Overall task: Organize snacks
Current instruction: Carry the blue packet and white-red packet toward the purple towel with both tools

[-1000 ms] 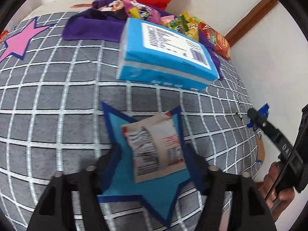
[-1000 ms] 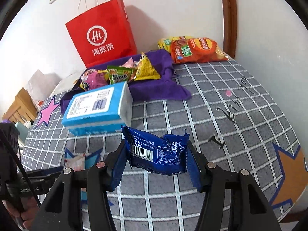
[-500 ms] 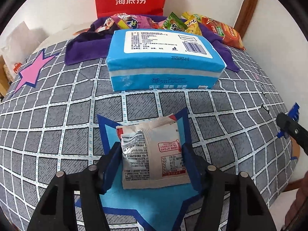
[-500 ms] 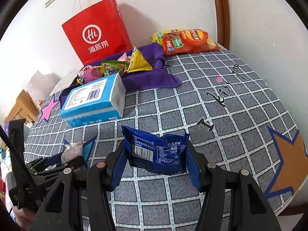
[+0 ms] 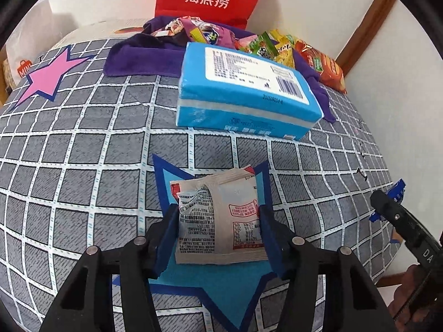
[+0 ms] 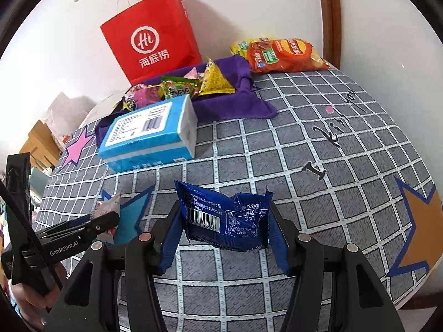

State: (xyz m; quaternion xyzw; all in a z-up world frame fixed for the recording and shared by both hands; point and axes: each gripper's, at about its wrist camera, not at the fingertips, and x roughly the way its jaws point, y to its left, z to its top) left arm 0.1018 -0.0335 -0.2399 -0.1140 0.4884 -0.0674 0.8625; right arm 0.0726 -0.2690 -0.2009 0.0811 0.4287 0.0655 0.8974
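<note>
My left gripper [image 5: 217, 218] is shut on a white and red snack packet [image 5: 221, 221], held over the blue star [image 5: 221, 285] on the checked cloth. My right gripper [image 6: 224, 221] is shut on a dark blue snack packet [image 6: 225, 220], held above the grey checked cloth. The left gripper also shows in the right wrist view [image 6: 106, 221] at the lower left with the white packet [image 6: 108, 207]. The right gripper's finger shows at the right edge of the left wrist view [image 5: 398, 218].
A blue tissue pack [image 5: 246, 94] lies ahead. Behind it a purple cloth [image 6: 235, 102] holds several small snacks [image 6: 193, 85]. Orange and yellow chip bags [image 6: 285, 55] lie at the back right. A red paper bag [image 6: 152, 47] stands by the wall. An orange star [image 6: 418, 227] marks the right edge.
The left gripper has squeezed in on the white packet, which is now creased and lifted. Its view has shifted left. The right gripper holds the blue packet as before.
</note>
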